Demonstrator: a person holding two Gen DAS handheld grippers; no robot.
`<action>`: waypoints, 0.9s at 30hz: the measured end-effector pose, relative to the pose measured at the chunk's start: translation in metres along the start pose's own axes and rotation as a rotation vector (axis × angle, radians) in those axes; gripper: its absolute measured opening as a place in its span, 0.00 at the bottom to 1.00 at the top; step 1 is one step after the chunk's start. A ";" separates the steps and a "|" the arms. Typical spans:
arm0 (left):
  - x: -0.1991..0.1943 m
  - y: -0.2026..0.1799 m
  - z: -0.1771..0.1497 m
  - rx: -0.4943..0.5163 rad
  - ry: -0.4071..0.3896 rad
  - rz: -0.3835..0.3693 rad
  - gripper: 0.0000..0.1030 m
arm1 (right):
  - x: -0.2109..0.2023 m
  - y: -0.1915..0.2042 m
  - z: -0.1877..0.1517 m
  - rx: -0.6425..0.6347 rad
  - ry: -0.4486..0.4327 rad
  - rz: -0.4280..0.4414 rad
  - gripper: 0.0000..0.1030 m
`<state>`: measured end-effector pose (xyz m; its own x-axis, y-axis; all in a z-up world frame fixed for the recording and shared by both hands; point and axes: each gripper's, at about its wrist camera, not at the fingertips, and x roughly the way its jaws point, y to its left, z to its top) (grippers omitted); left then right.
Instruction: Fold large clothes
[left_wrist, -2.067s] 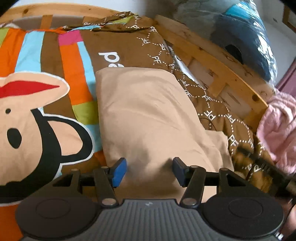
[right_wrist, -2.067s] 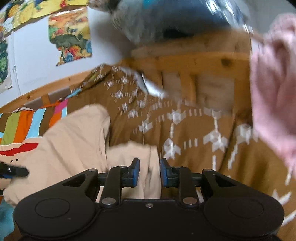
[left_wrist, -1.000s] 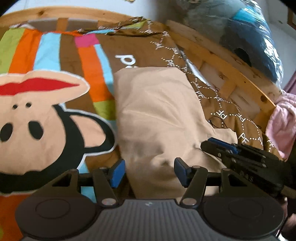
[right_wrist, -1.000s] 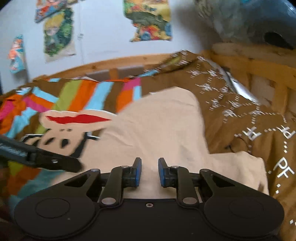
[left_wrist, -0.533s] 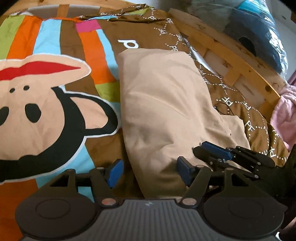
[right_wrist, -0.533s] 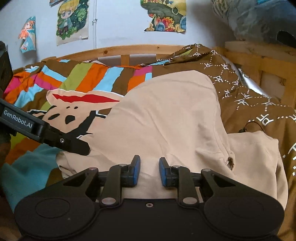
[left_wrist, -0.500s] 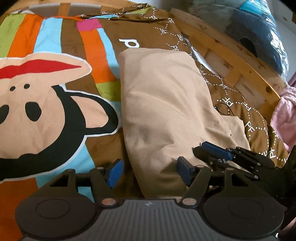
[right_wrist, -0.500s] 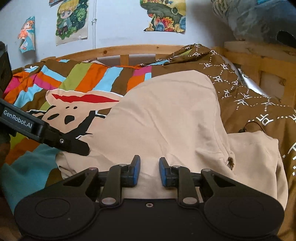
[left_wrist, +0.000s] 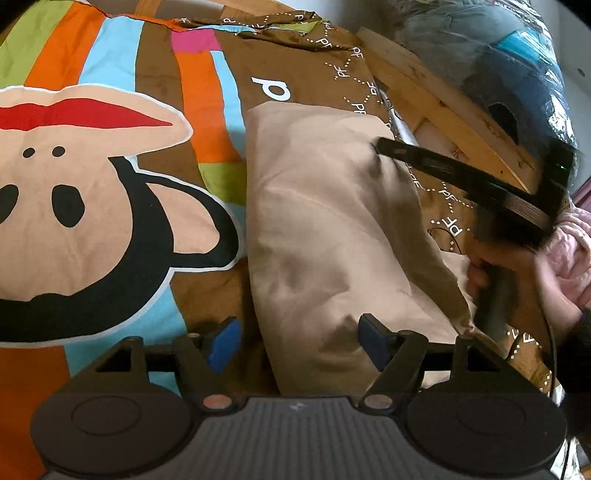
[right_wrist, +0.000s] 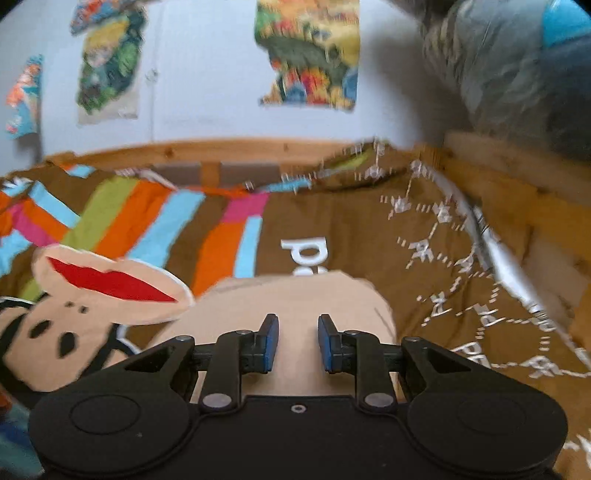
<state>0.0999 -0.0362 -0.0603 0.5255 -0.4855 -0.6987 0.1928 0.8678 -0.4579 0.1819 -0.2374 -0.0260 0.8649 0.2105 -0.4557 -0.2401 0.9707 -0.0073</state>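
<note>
A: where's the garment (left_wrist: 332, 229) at?
B: folded on the bedspread (left_wrist: 92, 206), right of the monkey print

A: grippers?
B: left gripper (left_wrist: 297, 341) wide at its near edge, right gripper (right_wrist: 297, 341) narrow over the far end, both empty

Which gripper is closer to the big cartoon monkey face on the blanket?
Left. The left gripper sits at the beige garment's near end, beside the monkey face. The right gripper reaches over the garment's far side, away from it.
</note>
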 end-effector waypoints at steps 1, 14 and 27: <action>0.000 0.000 0.000 -0.003 0.000 0.000 0.73 | 0.014 0.002 -0.002 -0.017 0.023 -0.014 0.24; 0.006 0.004 0.006 -0.011 0.034 -0.022 0.78 | 0.064 0.037 -0.045 -0.231 0.052 -0.204 0.17; -0.002 0.012 0.019 -0.088 0.012 -0.068 0.80 | -0.070 -0.004 -0.074 0.160 0.024 -0.145 0.50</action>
<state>0.1173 -0.0233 -0.0536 0.5034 -0.5445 -0.6709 0.1541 0.8206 -0.5504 0.0896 -0.2642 -0.0599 0.8740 0.0664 -0.4813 -0.0395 0.9970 0.0658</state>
